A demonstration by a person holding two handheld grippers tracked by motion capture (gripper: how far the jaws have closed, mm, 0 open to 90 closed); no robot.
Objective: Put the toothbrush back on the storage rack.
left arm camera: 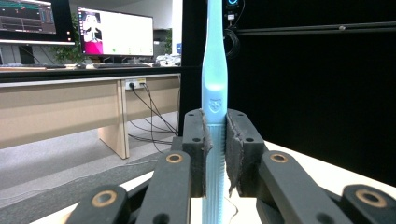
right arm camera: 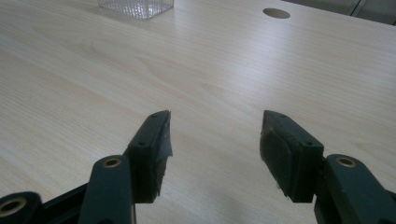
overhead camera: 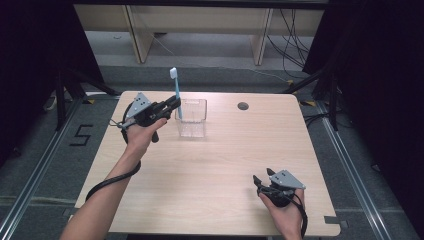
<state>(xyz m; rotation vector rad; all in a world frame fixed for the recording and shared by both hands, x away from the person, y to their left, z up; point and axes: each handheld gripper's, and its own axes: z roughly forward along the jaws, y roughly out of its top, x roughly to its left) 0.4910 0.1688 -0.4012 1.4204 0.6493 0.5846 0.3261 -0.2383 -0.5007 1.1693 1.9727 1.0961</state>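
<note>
Worktop first: the clear cup stands near your far edge, light and easy to tip if the toothbrush clips its rim. The brush's lower end reaches into it; whether anything else sits inside, I can't tell. Your left gripper pinches the handle upright. Your right gripper rests near the near right corner, jaws spread.

The left gripper clamps an upright blue toothbrush just beside a clear container; the right gripper rests well apart.
</note>
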